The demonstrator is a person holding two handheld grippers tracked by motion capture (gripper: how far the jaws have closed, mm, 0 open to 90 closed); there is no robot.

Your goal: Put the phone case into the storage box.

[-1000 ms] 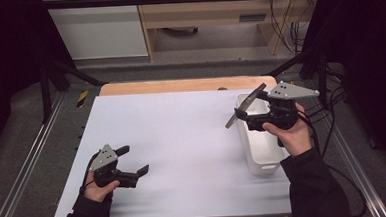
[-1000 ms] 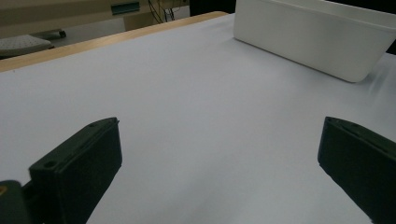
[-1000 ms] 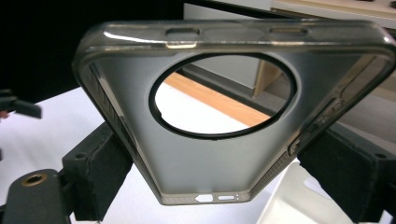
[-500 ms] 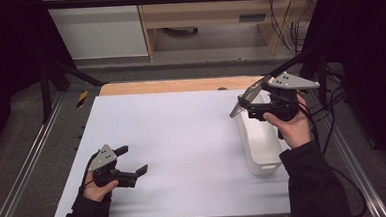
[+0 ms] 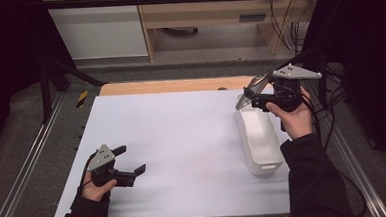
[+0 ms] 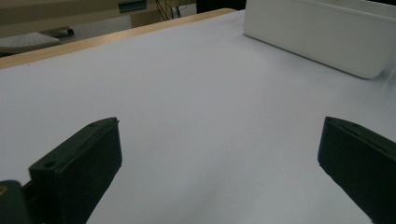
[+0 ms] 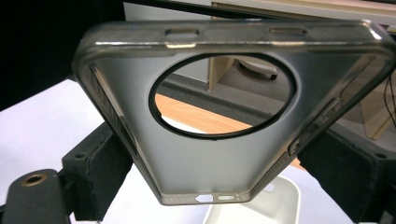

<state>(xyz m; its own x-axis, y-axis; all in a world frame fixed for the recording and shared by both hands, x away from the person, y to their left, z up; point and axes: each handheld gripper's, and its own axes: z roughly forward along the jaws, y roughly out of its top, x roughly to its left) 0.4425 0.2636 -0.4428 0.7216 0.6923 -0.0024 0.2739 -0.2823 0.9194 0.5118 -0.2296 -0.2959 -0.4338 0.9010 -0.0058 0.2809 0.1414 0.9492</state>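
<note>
A translucent grey phone case (image 7: 224, 107) with a large round camera hole is clamped by its two long edges between the black jaws of my right gripper (image 7: 224, 172). In the high view that right gripper (image 5: 253, 99) holds the phone case (image 5: 248, 92) in the air above the far end of a white rectangular tray (image 5: 261, 145) at the table's right. My left gripper (image 5: 131, 160) rests low on the white table sheet (image 5: 182, 139) at the front left, jaws wide apart with nothing between them. In the left gripper view the left gripper (image 6: 224, 168) faces the tray (image 6: 322, 32).
A wooden strip (image 5: 170, 85) borders the far edge of the white sheet. Metal rails (image 5: 29, 167) run along both table sides. Cables (image 5: 331, 111) trail near the right hand. A cabinet and shelf stand beyond the table.
My right gripper has carried the phone case farther from the person and slightly up, from above the tray's middle to above its far end. The left gripper has stayed put.
</note>
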